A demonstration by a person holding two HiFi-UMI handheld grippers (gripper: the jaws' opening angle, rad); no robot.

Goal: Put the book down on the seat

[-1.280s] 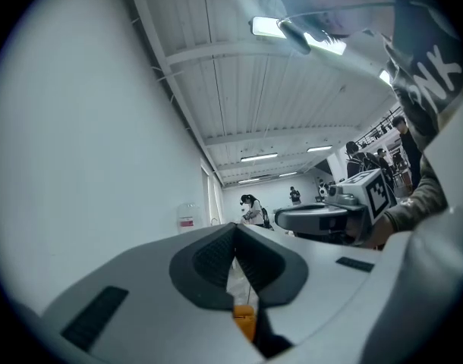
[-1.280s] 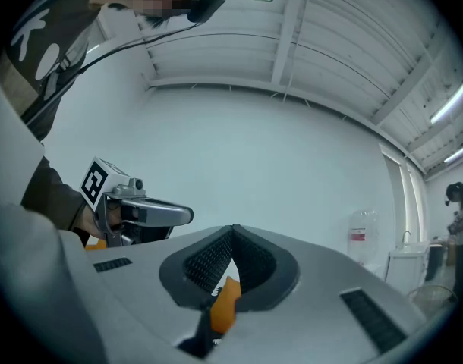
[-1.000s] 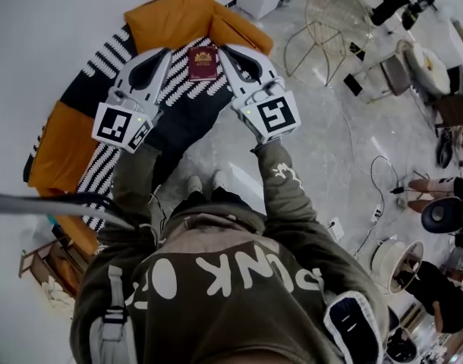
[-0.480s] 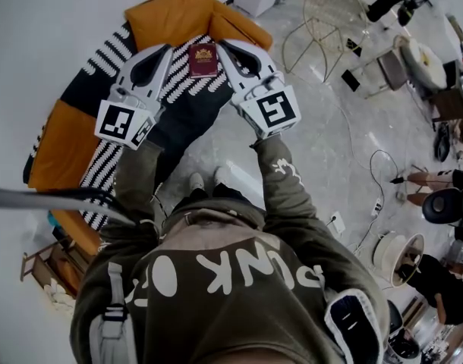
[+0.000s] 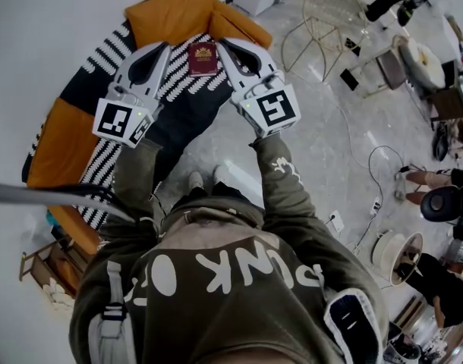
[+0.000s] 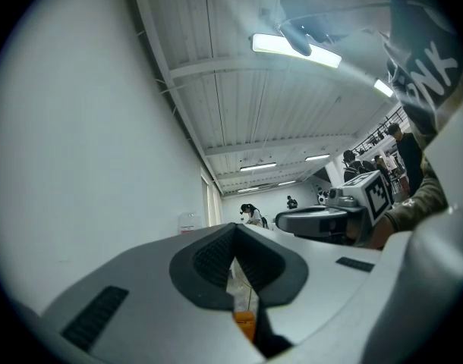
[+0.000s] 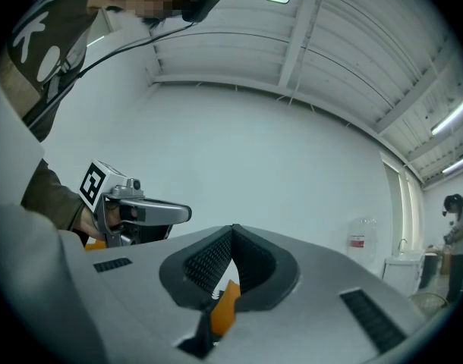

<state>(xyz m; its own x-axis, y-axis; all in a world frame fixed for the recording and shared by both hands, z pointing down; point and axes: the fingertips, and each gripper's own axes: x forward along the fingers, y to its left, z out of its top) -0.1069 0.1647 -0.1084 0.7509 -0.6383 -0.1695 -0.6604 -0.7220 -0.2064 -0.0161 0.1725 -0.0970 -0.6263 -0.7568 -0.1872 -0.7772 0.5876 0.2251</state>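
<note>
A maroon book (image 5: 203, 58) lies flat on the black-and-white striped seat (image 5: 178, 88), cover up. My left gripper (image 5: 165, 48) hangs just left of the book and my right gripper (image 5: 222, 45) just right of it. Neither touches it. Both are shut with nothing between the jaws. In the left gripper view the left gripper (image 6: 234, 230) has its tips pressed together, and the right gripper (image 6: 330, 218) shows beyond them. In the right gripper view the right gripper (image 7: 233, 230) is likewise closed, with the left gripper (image 7: 133, 211) off to the left. The book is hidden in both gripper views.
Orange cushions (image 5: 171, 14) line the back and side of the seat. A wire chair (image 5: 322, 21) stands on the pale floor to the right, with cables (image 5: 376, 196) and people's legs further right. A small wooden rack (image 5: 42, 268) sits at the lower left.
Hardly anything differs: both grippers and the book sit slightly higher in the picture. Nothing was gripped or let go.
</note>
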